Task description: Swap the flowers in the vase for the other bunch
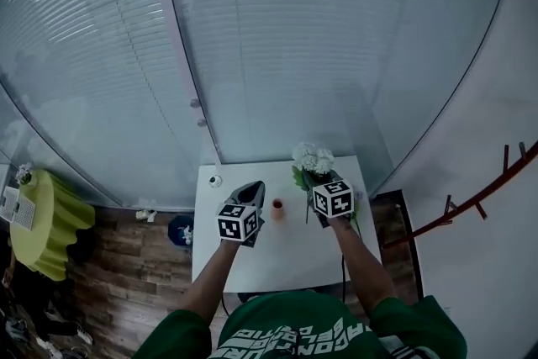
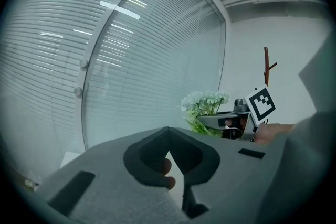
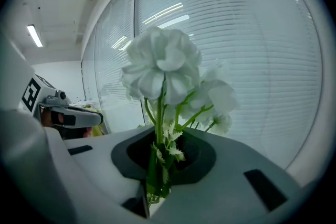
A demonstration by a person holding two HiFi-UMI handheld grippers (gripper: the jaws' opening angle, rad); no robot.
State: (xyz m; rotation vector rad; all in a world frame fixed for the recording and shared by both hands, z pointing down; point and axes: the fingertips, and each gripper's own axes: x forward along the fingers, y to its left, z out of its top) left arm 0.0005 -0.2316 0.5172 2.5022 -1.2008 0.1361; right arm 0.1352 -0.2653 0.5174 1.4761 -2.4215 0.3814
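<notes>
the flowers point(image 3: 163, 63) are in my right gripper point(image 1: 315, 181): its jaws are clenched on the green stems, and the white heads stand above them. from the head view the bunch sits over the far edge of the desk point(image 1: 286, 258), at about 1 o'clock from the vase point(image 1: 277, 210). the vase, small and orange, stands on the white desk between my two grippers, apart from both. my left gripper point(image 1: 252, 191) is at 9 o'clock of the vase, jaws clenched tip to tip with nothing grasped. both grippers point toward 12 o'clock, at the blinds point(image 1: 277, 38) behind glass. a small round thing point(image 1: 216, 180) lies near the desk's far left corner. on the wood floor at 9 o'clock of the desk is a blue thing point(image 1: 180, 229), and further out a yellow-green table point(image 1: 52, 223). a red rack point(image 1: 471, 202) stands at 3 o'clock.
</notes>
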